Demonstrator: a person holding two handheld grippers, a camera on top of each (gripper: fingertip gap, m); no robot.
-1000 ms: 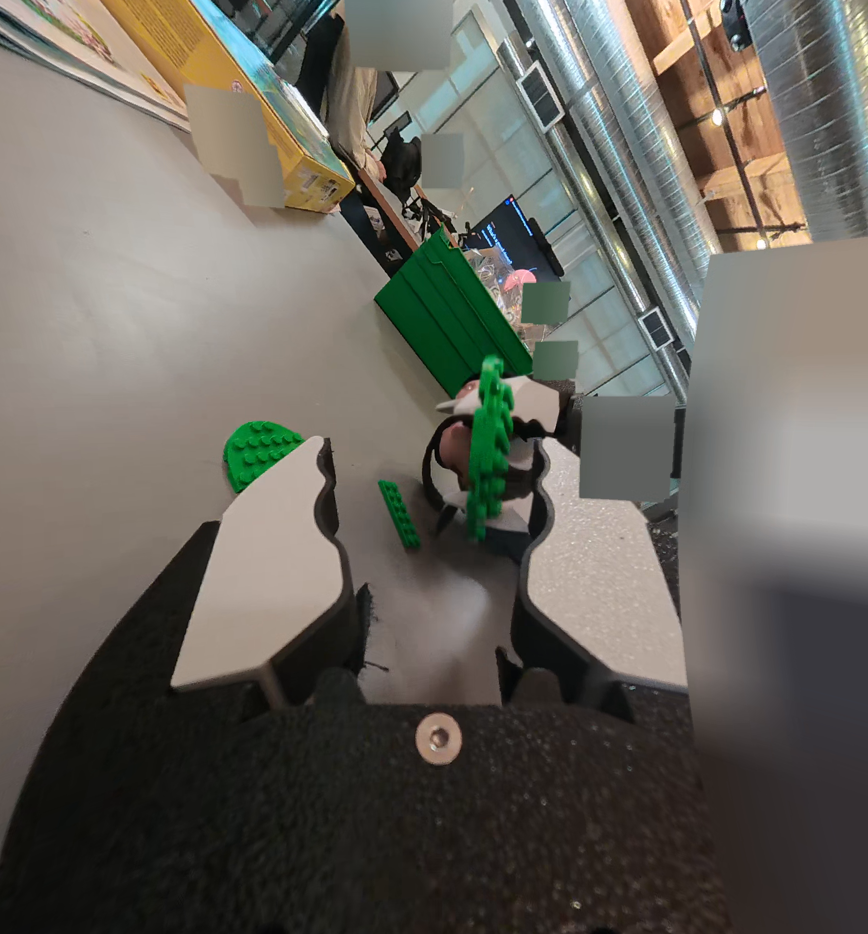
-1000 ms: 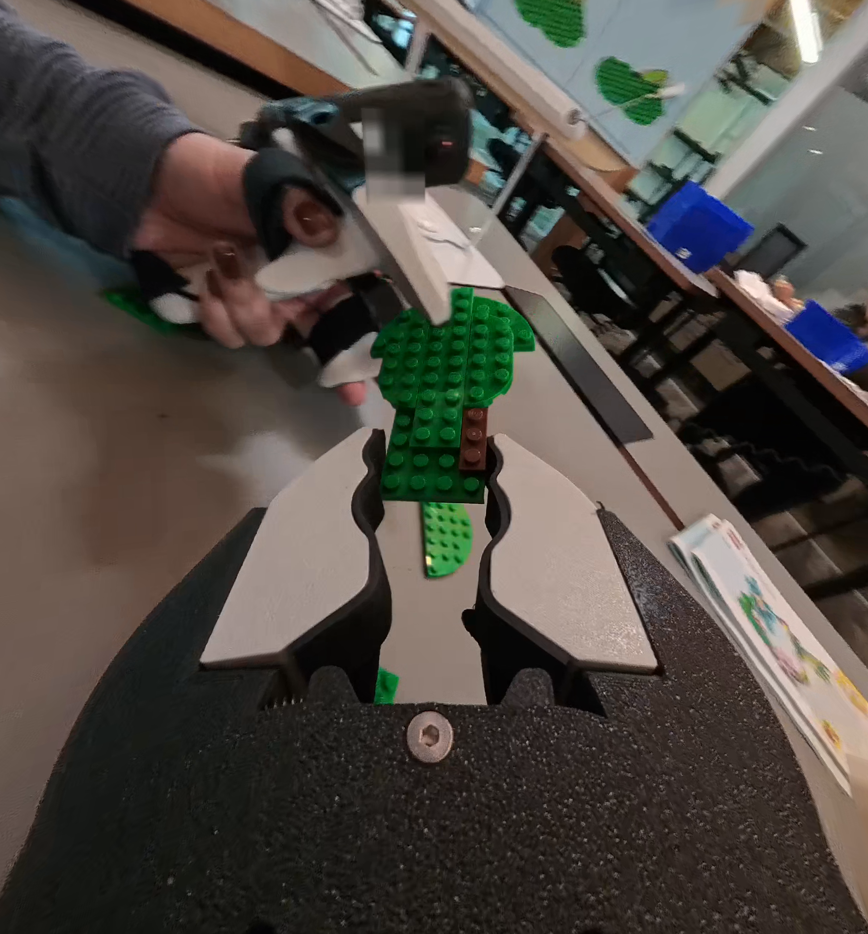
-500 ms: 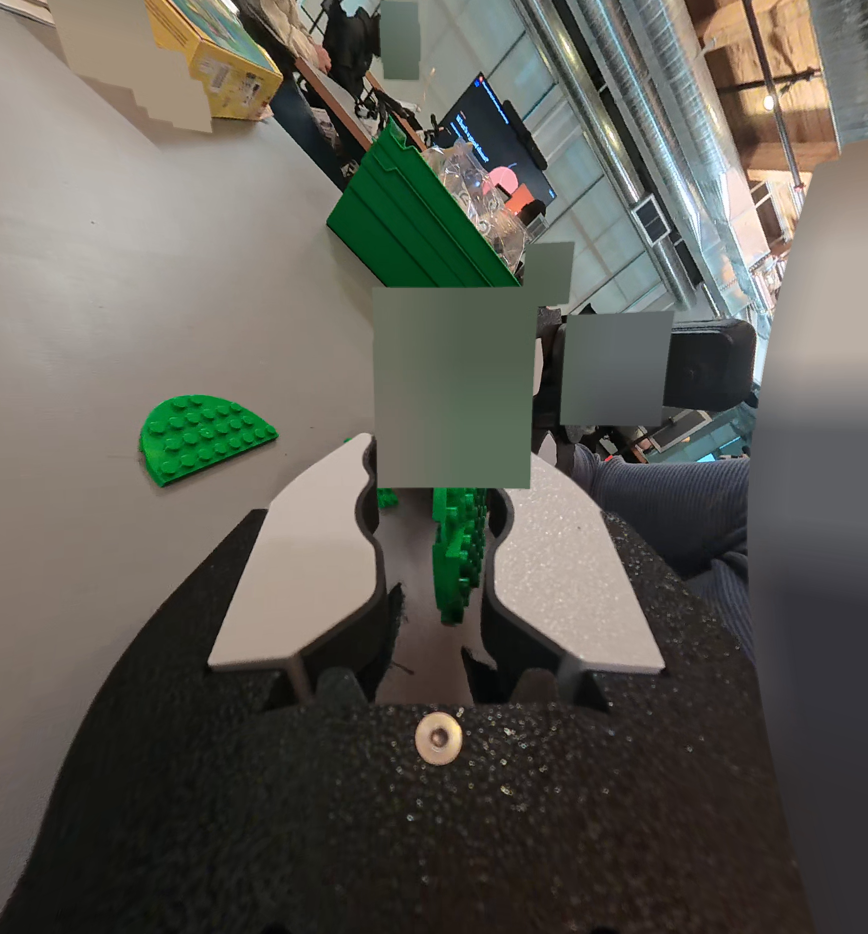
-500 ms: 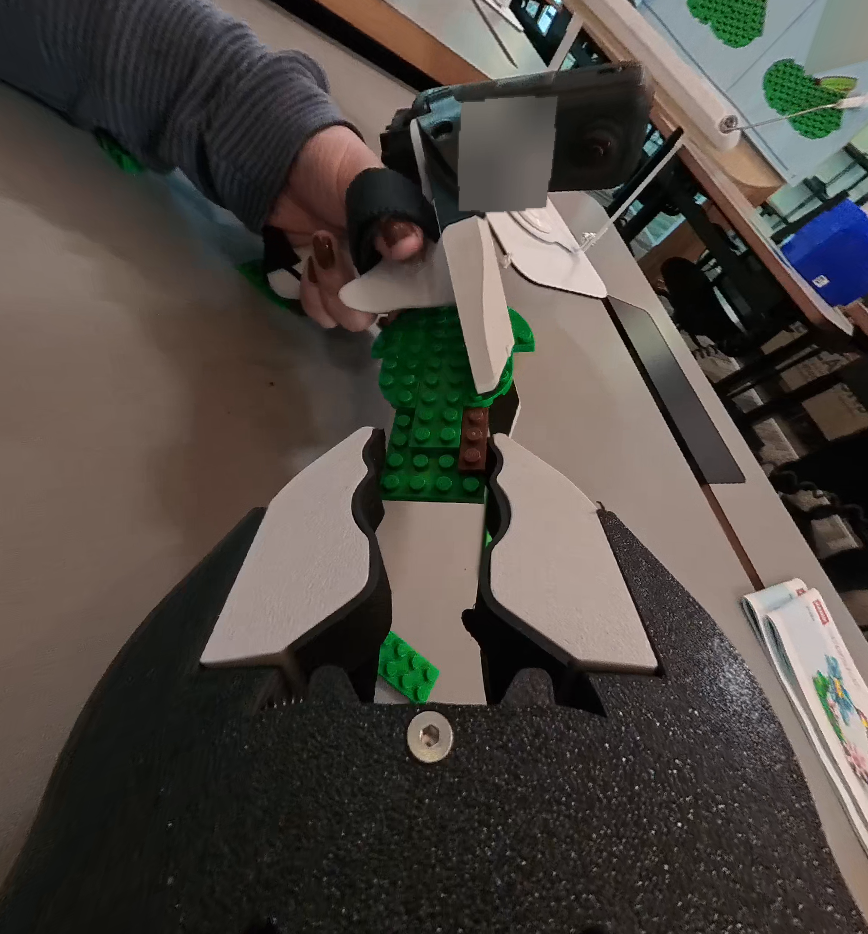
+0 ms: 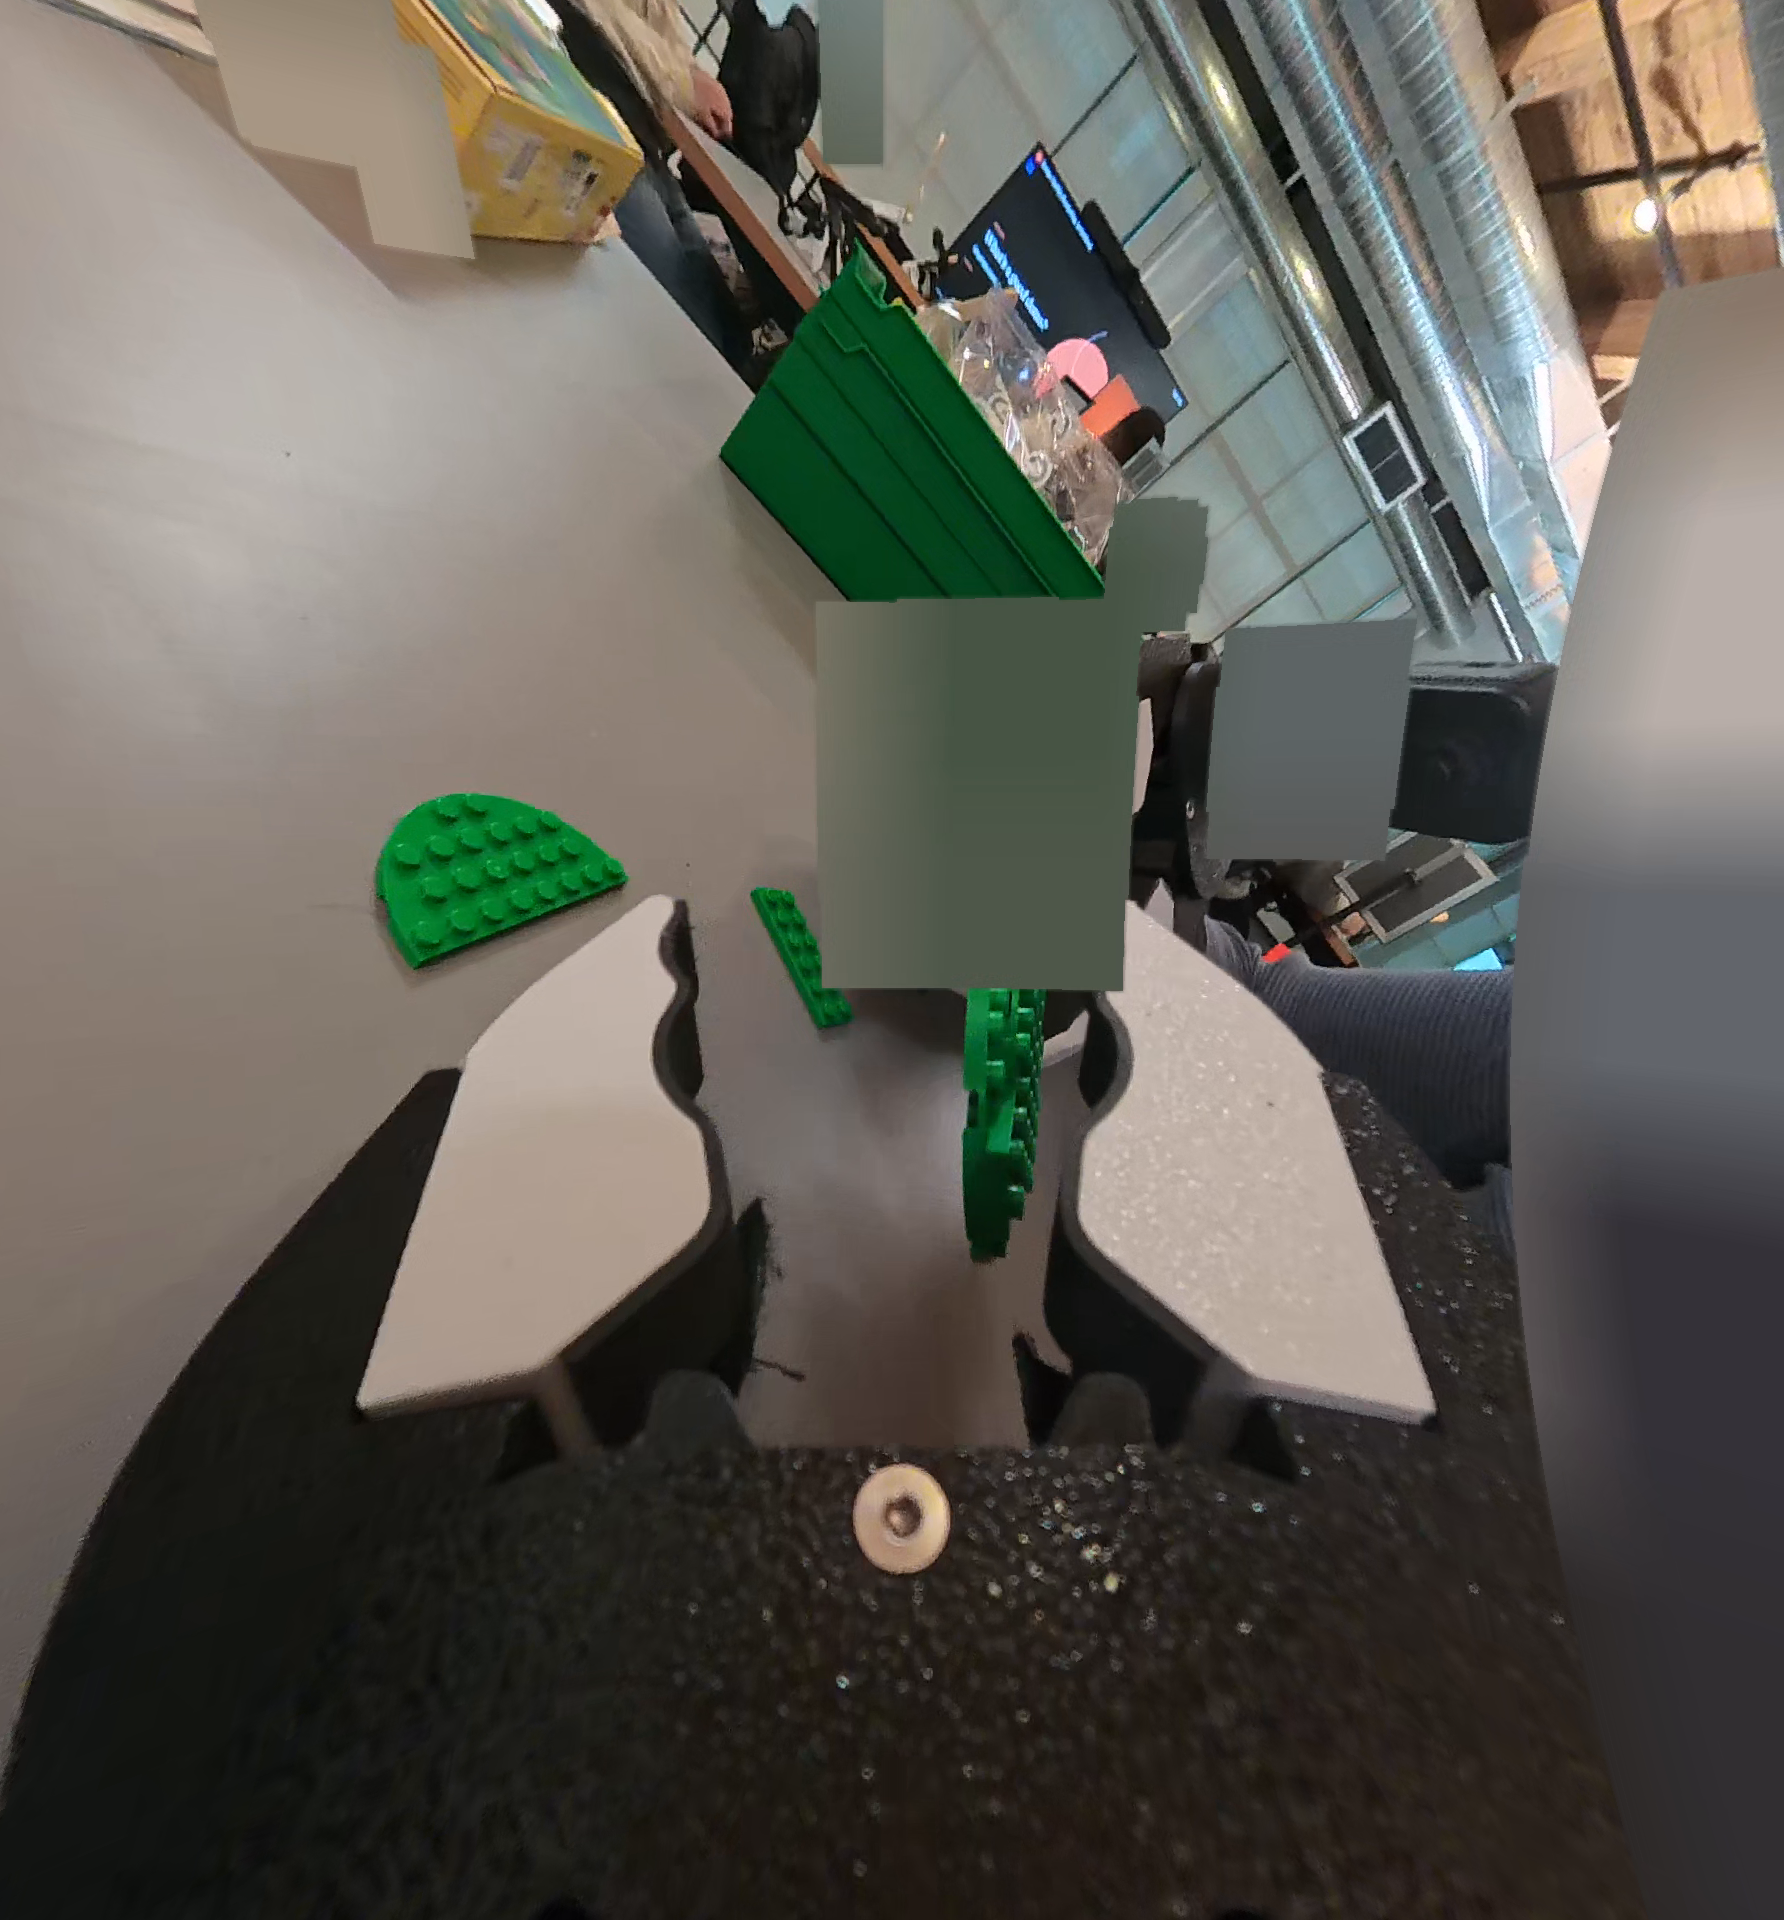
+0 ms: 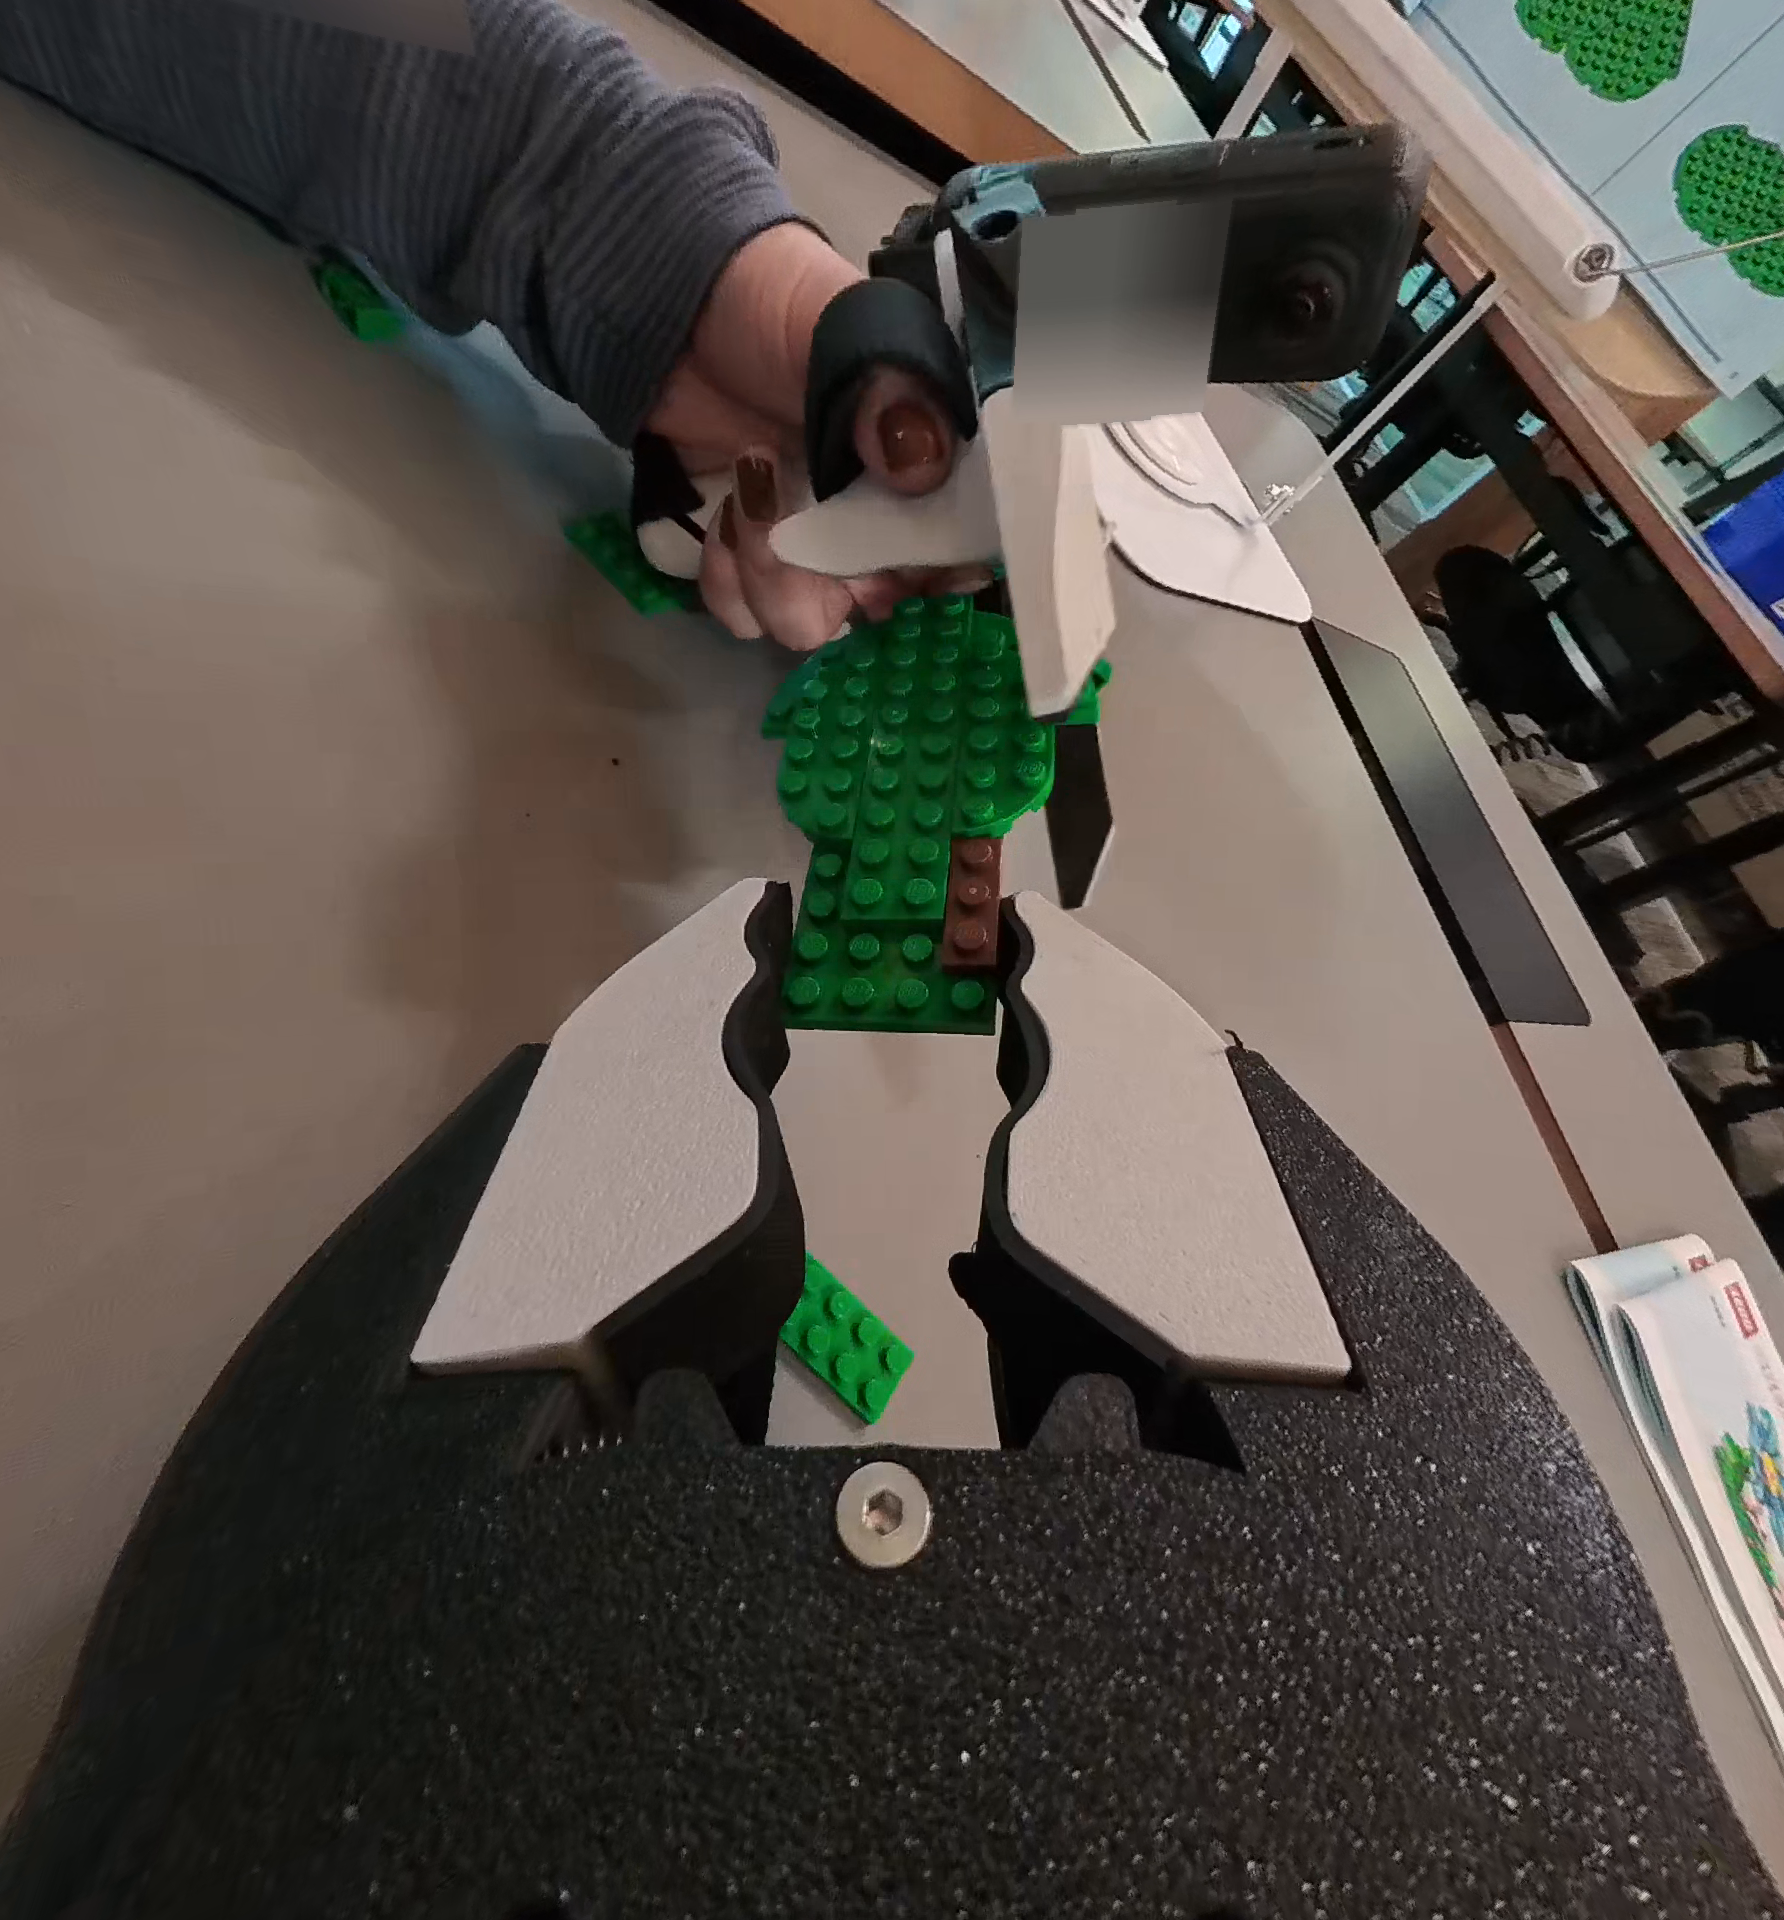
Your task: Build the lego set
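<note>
My right gripper [image 6: 893, 902] is shut on the square end of a flat green plate assembly [image 6: 909, 748] with a short brown piece [image 6: 974, 904] and holds it out over the grey table [image 6: 192, 727]. In the left wrist view the assembly [image 5: 1002, 1122] shows edge-on between my left gripper's [image 5: 900, 1023] spread fingers, close to the right finger [image 5: 1210, 1164]. My left gripper also shows in the right wrist view [image 6: 1070, 717], open, straddling the assembly's round end from the side. A loose half-round green plate [image 5: 498, 878] and a narrow green plate [image 5: 800, 956] lie on the table.
A small green plate [image 6: 846, 1351] lies on the table under my right gripper. More green pieces [image 6: 623, 561] lie near the person's hand. A green bin [image 5: 898, 488] and a yellow box [image 5: 524, 156] stand farther off. An instruction booklet [image 6: 1740, 1475] lies at the right.
My left gripper came in around the assembly's round end with narrower jaws half a second ago; the jaws are now spread wide again. My right gripper keeps hold of the assembly.
</note>
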